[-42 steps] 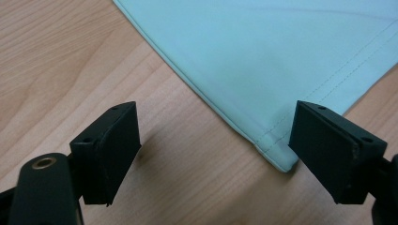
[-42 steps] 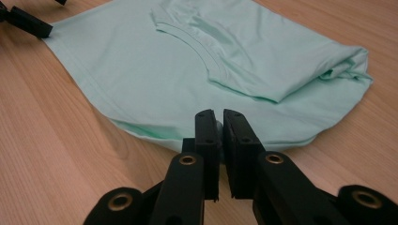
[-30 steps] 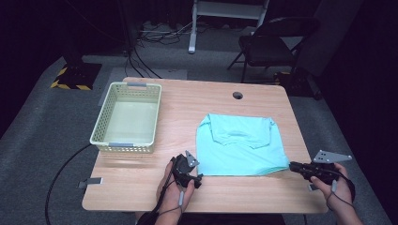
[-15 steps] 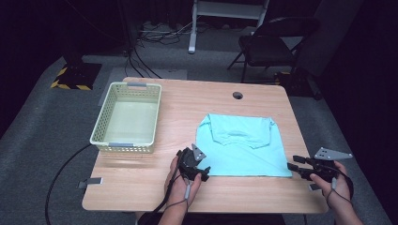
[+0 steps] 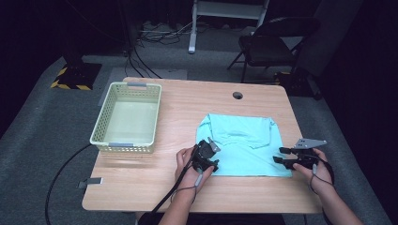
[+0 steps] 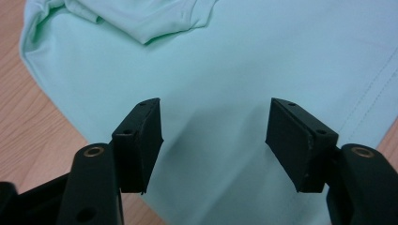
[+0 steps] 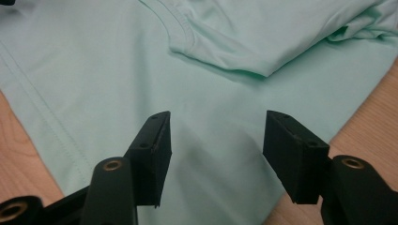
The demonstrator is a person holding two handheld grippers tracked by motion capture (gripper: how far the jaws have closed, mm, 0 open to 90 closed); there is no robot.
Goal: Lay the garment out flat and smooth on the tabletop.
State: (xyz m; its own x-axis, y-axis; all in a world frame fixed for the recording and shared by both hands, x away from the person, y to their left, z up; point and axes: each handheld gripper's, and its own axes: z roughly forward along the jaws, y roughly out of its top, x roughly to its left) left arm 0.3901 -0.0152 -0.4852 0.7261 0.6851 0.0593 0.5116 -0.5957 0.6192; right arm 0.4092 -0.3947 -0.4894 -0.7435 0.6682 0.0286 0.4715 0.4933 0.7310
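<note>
While the pale yellow plastic mesh basket (image 5: 127, 119) sits at the bench's (image 5: 155, 187) left edge, left hand-held gripper (image 5: 209, 153) hovers over the near left corner of the folded mint-green cotton T-shirt (image 5: 244, 147), jaws apart, just been closing, pads not pressing cloth. Right hand-held gripper (image 5: 280, 156) at the shirt's near right corner, jaws apart, just been opening.

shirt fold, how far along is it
Done: the mint t-shirt lies flat on the table, sleeves tucked in. In hand: the left gripper and right gripper sit at its near corners, jaws open over the fabric. Left: gripping, folding; the basket holds nothing.
</note>
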